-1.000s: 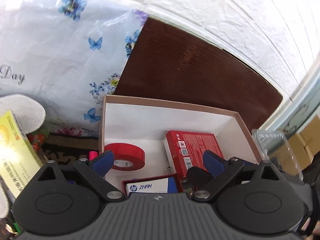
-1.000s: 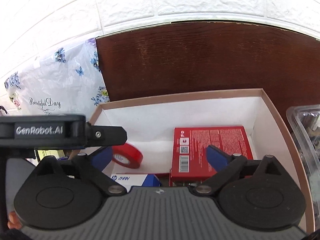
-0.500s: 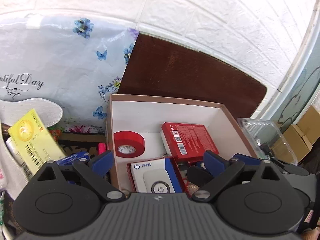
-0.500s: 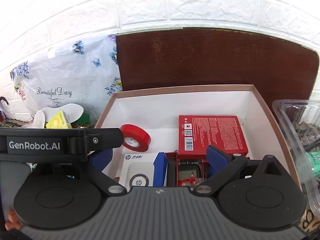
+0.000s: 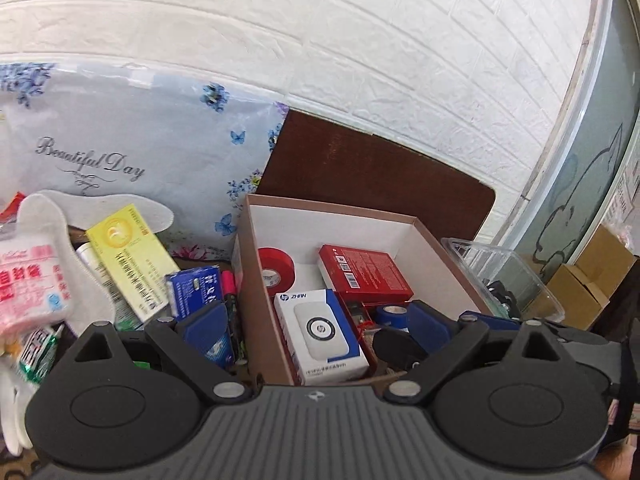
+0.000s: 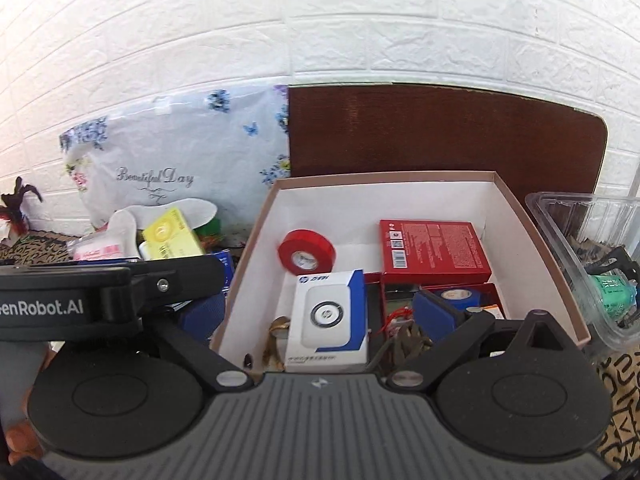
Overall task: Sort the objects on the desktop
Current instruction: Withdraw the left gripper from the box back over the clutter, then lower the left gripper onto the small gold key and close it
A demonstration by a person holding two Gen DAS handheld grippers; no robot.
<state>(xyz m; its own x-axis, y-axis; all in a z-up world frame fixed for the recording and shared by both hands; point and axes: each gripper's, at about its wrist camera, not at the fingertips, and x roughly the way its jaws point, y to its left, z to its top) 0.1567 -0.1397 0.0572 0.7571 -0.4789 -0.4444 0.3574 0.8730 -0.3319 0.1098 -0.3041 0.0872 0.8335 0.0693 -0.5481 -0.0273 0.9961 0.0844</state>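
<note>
Right wrist view, right tool (image 6: 328,312) spread empty over cardboard box (image 6: 400,178) near rim, left tool (image 5: 316,324) likewise spread, empty.

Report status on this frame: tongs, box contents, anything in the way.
Both tongs open, empty: left, right. Cardboard box holds red tape, red carton, white HP box. Nothing blocking the box.

The cardboard box (image 6: 532,236) is matt, brown outside and white within, holding a glossy red tape roll (image 6: 306,255) and a smooth printed red carton (image 6: 434,252), against a dark grained wooden board (image 6: 444,128), a rough white brick-textured wall (image 6: 320,20) and, right, a clear shiny plastic container (image 6: 576,240).
</note>
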